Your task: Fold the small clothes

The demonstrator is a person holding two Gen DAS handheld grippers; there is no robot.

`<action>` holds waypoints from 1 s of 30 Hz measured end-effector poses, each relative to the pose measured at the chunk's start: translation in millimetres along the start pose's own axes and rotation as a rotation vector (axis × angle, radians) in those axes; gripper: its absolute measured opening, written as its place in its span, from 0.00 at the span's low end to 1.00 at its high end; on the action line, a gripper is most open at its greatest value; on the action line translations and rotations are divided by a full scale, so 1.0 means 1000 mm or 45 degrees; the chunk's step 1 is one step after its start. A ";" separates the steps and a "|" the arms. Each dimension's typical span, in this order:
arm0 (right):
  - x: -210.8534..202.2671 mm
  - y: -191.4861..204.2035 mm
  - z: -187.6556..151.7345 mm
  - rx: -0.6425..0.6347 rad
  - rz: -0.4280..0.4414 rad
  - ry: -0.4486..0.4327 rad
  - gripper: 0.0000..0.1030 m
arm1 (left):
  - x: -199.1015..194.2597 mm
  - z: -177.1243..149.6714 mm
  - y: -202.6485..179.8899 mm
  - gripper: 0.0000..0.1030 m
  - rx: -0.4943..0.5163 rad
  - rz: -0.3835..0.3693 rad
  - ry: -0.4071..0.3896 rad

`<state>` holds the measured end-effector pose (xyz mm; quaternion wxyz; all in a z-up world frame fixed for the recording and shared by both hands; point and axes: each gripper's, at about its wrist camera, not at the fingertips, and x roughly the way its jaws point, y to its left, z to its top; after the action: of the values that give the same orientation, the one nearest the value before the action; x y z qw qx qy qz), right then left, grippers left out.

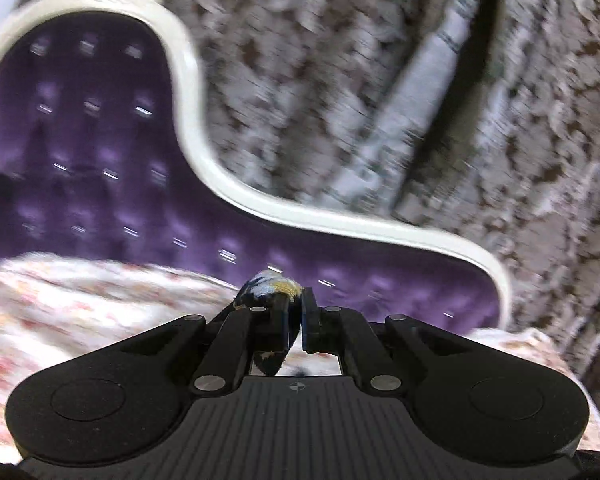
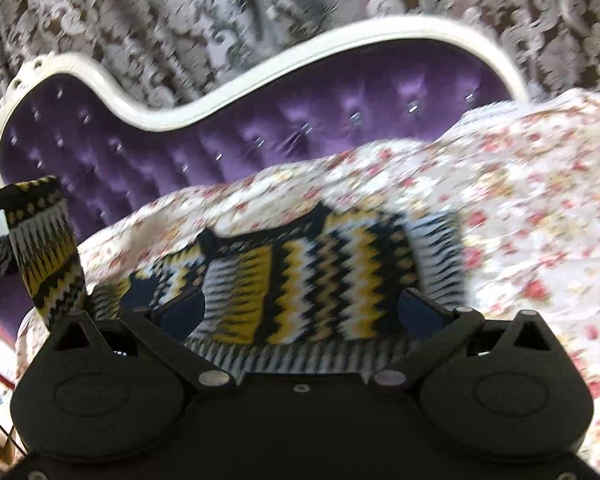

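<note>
Now the zigzag-knit sweater [image 2: 300,280] is lying crosswise on the floral bedspread [image 2: 520,208]; the left gripper [image 1: 294,304] is pinching its sleeve [image 2: 44,248], the right gripper [image 2: 300,304] is gaping wide above.

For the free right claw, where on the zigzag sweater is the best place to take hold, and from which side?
Probably the near hem of the zigzag sweater, approached low from the front. The body lies flat on the floral cover, hem facing the open right claw. The left claw holds a sleeve raised.
</note>
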<state>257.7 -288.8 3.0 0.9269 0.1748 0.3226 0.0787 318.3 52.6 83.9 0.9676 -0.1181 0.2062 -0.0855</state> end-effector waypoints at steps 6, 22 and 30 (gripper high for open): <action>-0.011 -0.024 0.011 0.068 -0.047 -0.044 1.00 | 0.051 -0.048 -0.061 0.05 0.037 -0.093 0.137; -0.021 -0.054 0.021 0.160 -0.099 -0.102 1.00 | 0.076 -0.147 -0.130 0.49 0.378 -0.157 0.306; -0.015 -0.053 0.017 0.138 -0.130 -0.082 1.00 | 0.038 -0.163 -0.129 0.55 0.649 -0.265 0.263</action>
<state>258.7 -346.9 4.3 0.9288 0.2107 0.3048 0.0082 269.1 -110.4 -41.3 0.9259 0.1175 0.2624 -0.2450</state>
